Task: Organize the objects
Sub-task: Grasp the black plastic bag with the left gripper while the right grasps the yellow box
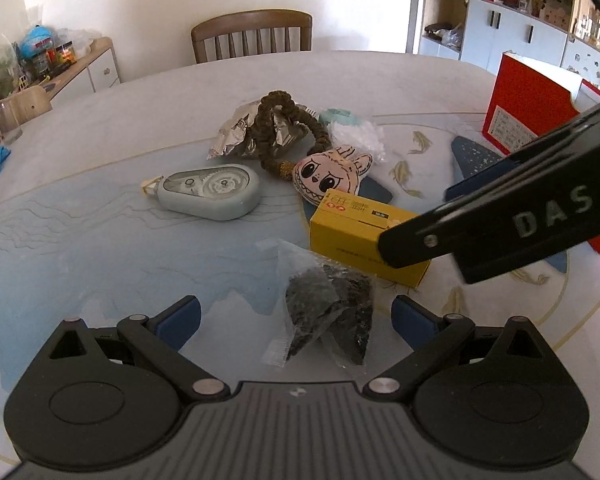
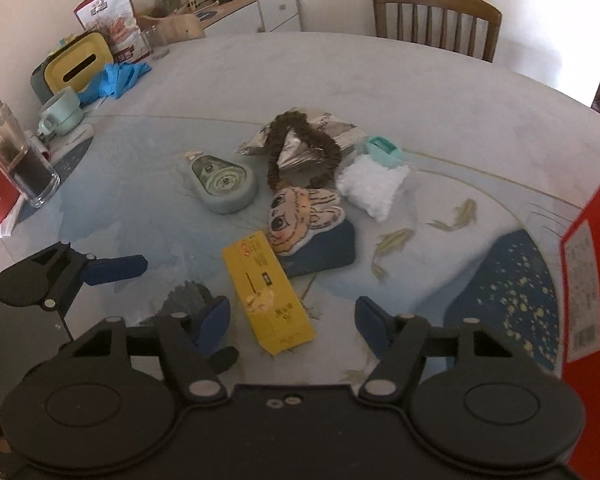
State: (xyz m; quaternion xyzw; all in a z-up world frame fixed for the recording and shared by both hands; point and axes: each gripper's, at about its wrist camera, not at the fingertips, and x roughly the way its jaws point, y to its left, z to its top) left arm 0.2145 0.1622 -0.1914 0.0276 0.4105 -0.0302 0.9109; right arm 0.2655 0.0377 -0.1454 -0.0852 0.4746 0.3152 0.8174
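My left gripper (image 1: 296, 316) is open, its blue pads on either side of a clear bag of dark bits (image 1: 328, 312) lying on the table. My right gripper (image 2: 292, 320) is open above the near end of a yellow box (image 2: 266, 290), which also shows in the left wrist view (image 1: 364, 236). Behind it lie a pink rabbit-face plush (image 2: 300, 216), a grey-green correction tape dispenser (image 2: 224, 184), a brown scrunchie (image 2: 300, 148) on a silver foil packet (image 2: 332, 136), a white fluffy bag (image 2: 372, 184) and a teal clip (image 2: 384, 148).
A red box (image 2: 588, 280) stands at the right edge of the table (image 2: 340, 72). At the left stand a glass tumbler (image 2: 16, 160), a green mug (image 2: 60, 112), a yellow tissue holder (image 2: 76, 68) and blue gloves (image 2: 116, 76). A wooden chair (image 2: 436, 16) is beyond the table.
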